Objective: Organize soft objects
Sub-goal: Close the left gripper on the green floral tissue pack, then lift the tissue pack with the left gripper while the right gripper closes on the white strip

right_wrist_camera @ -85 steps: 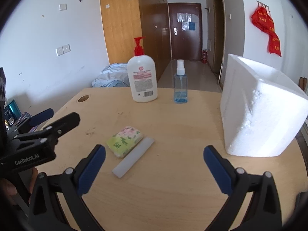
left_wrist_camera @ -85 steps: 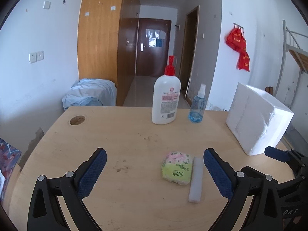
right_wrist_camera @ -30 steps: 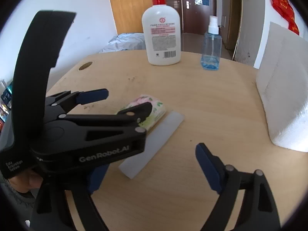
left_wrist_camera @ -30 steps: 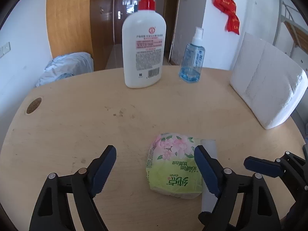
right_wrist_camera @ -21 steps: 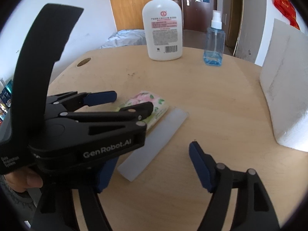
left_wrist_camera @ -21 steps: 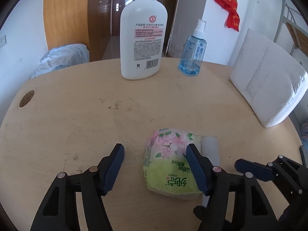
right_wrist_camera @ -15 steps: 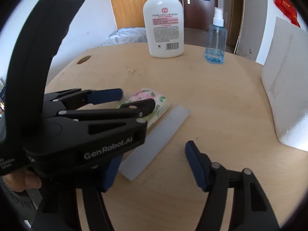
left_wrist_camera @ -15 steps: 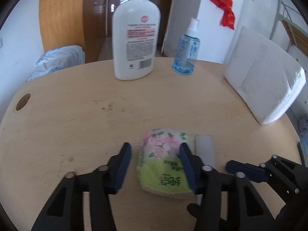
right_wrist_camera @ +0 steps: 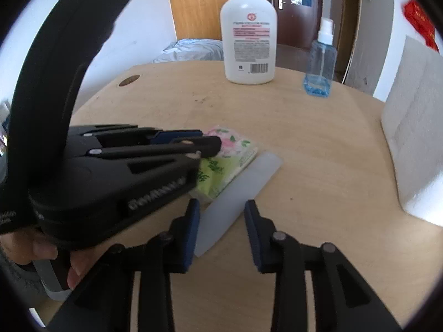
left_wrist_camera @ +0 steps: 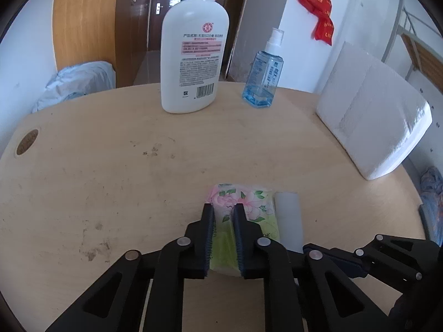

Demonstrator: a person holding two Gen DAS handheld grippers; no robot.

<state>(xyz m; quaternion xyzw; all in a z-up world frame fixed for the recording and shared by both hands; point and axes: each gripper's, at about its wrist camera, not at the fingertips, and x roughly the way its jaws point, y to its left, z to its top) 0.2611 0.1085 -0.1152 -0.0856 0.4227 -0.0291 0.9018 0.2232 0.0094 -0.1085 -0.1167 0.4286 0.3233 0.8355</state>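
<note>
Now: left tongs [left_wrist_camera: 223, 215] just closed, pinching one tissue pack [left_wrist_camera: 243, 207]; right tongs [right_wrist_camera: 221, 213] closing, straddling one white strip [right_wrist_camera: 238, 193]; two bottles

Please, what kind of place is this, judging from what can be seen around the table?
Probably a dormitory or a simple living room, not a laboratory. A metal bunk-bed frame stands at the right, a corridor leads to a dark wooden door, and a lotion pump bottle stands on the wooden table.

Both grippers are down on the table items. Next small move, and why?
Probably finish closing the right gripper on the translucent strip: its jaws have just been closing and straddle the strip's near end with gaps showing. The left gripper already pinches the tissue pack, so lifting can wait.
</note>
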